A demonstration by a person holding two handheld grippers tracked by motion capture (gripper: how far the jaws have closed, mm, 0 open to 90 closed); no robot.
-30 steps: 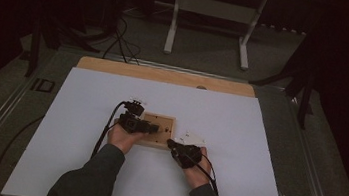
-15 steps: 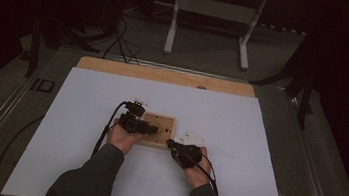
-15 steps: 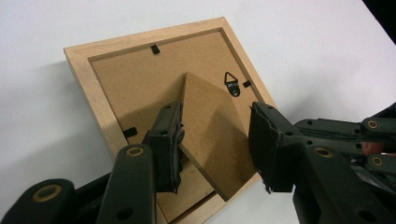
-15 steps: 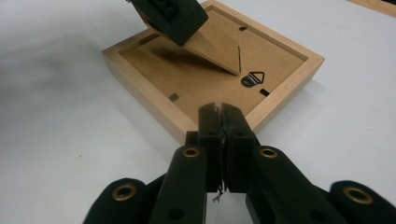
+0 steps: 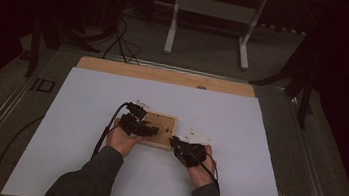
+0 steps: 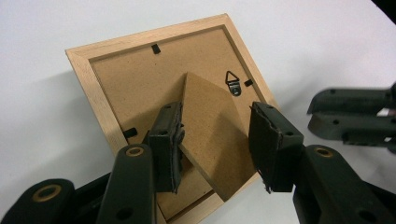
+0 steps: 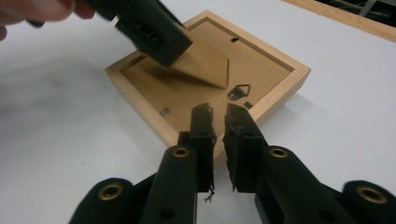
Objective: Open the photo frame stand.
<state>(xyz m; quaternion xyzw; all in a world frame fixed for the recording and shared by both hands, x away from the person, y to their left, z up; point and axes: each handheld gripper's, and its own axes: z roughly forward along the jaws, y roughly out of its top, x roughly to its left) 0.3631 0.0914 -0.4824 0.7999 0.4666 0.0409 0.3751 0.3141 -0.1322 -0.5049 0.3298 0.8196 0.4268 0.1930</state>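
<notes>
Where the person's 2 forearms come in at the near edge, a white sheet covers the table, and dark floor with a white stand lies beyond. There is 1 wooden picture frame, lying back side up in the middle of the sheet, its long axis across the table. The left gripper has its jaws open around the raised cardboard stand leg. The right gripper is nearly closed, holding nothing, at the near right edge of the frame.
</notes>
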